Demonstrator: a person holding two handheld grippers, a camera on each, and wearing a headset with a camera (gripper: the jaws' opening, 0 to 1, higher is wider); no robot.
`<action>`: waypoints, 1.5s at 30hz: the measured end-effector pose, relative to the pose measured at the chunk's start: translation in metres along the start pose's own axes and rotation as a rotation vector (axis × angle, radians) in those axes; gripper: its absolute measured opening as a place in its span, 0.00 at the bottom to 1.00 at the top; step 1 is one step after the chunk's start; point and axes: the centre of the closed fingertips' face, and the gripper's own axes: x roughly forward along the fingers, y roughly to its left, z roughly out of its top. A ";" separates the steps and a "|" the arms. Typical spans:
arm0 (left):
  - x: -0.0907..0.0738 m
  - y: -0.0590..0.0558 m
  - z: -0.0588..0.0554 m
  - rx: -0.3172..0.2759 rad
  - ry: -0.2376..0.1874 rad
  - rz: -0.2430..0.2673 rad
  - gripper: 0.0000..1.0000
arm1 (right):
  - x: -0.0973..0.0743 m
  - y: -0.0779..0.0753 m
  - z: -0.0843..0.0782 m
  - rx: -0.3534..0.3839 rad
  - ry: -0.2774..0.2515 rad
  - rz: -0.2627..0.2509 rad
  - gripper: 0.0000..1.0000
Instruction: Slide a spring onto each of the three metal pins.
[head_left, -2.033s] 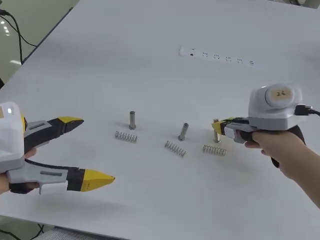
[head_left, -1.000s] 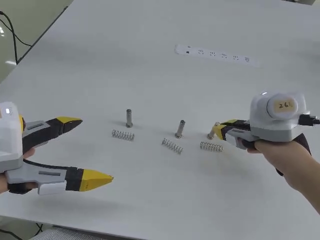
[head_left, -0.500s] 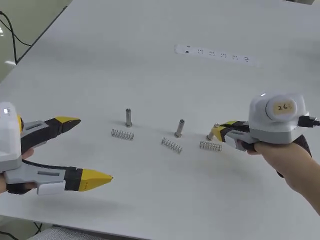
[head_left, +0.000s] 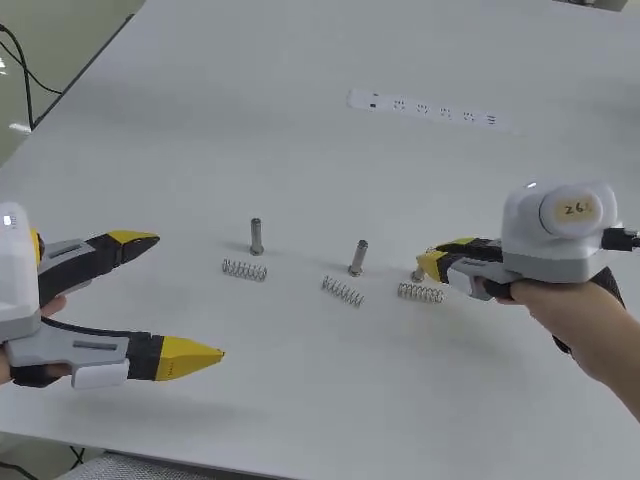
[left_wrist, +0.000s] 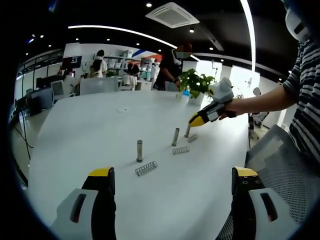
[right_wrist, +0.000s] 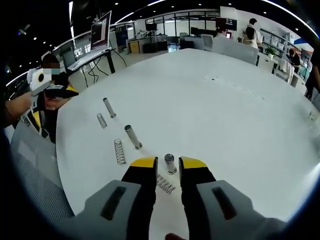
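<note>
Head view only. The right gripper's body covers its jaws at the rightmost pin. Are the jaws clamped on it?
Observer: No. In the right gripper view the short grey metal pin stands upright between the yellow tips of the right gripper. The jaws are slightly apart, with a thin gap on each side of the pin.
Operator: And that pin's spring, is it under the jaws?
Observer: The small coiled steel spring lies flat on the white table in the gap between the jaws, nearer the camera than the pin and not on it.

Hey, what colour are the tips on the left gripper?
Yellow, ahead of a black section; the head view shows the left gripper best.
</note>
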 end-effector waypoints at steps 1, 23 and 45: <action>0.000 0.000 0.000 0.000 0.000 0.000 0.96 | -0.001 0.000 0.001 0.003 -0.005 0.001 0.20; 0.007 -0.003 0.004 0.005 0.011 -0.022 0.96 | -0.020 0.007 0.006 -0.056 -0.045 0.042 0.32; 0.001 -0.001 -0.002 0.004 0.025 -0.013 0.96 | -0.022 0.022 -0.019 -0.333 0.117 0.176 0.31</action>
